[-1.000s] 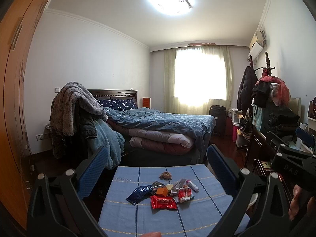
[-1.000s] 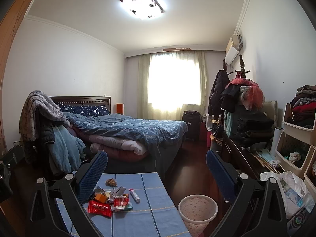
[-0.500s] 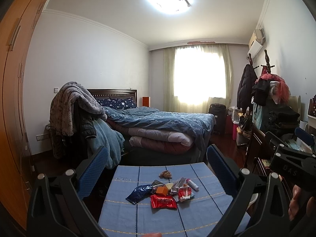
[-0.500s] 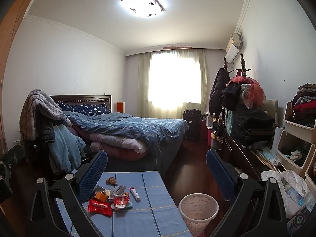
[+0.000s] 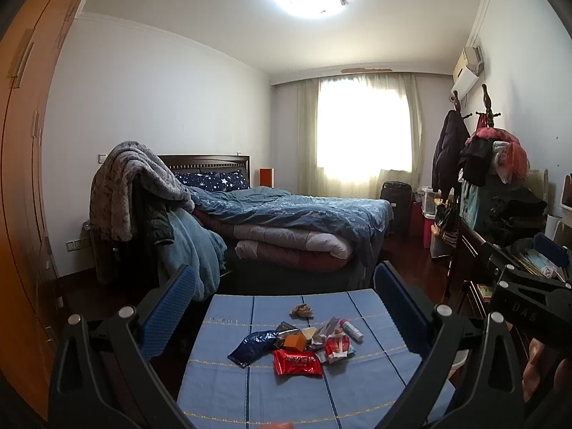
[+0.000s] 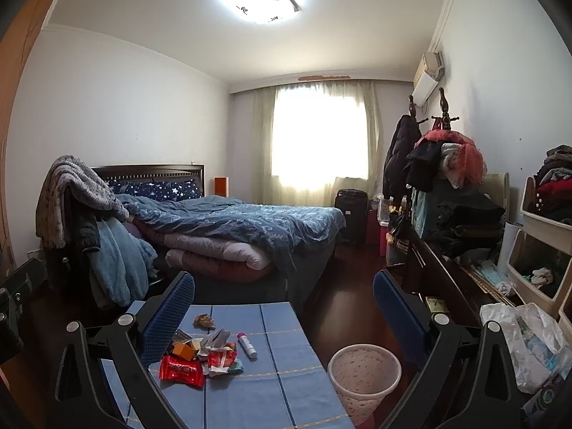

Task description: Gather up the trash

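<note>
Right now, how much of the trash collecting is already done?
Nothing looks done: the white perforated wastebasket on the floor seems empty. Nothing is in hand; the left gripper and right gripper are both open above the blue striped tablecloth. Left to collect: the shiny red wrapper, dark blue foil packet, small white tube, crumpled brown scrap and others.
</note>
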`<state>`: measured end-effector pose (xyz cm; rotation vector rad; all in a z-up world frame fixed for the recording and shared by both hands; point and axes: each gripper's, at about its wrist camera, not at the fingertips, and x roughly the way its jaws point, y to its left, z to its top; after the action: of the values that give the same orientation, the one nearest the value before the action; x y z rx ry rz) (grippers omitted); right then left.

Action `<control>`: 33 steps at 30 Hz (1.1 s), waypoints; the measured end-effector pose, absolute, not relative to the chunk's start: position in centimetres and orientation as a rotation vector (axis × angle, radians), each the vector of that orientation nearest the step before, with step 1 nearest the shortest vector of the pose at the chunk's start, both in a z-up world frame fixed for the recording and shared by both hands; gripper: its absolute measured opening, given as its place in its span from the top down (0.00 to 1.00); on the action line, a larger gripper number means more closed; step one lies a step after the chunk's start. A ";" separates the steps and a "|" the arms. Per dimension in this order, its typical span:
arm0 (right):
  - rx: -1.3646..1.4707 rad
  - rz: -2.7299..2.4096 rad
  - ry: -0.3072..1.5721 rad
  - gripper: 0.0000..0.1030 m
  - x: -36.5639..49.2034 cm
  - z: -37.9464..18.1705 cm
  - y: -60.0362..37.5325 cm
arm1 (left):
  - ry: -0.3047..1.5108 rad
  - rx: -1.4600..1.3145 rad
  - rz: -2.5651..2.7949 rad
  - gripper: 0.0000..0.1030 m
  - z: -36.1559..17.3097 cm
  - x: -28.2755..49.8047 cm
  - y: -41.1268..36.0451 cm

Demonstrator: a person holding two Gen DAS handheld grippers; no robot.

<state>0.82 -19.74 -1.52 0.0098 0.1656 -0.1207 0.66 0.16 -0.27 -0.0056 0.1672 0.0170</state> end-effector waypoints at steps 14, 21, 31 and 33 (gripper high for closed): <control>0.023 -0.091 0.266 0.03 5.2 -3.6 -20.1 | 0.243 0.005 0.009 0.03 -2.1 5.5 -0.8; 0.028 -0.074 0.352 0.03 8.8 -5.9 -20.2 | 0.315 0.010 0.008 0.03 -4.5 9.5 -1.0; 0.040 -0.044 0.518 0.03 15.6 -11.7 -19.8 | 0.483 -0.005 0.018 0.03 -10.5 17.6 0.0; 0.039 -0.037 0.547 0.03 16.8 -12.9 -19.6 | 0.514 -0.011 0.019 0.03 -11.9 19.2 0.4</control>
<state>16.83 -19.61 -12.95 0.0394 0.5471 -0.0370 19.18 0.41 -11.87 -0.0113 0.5143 0.0194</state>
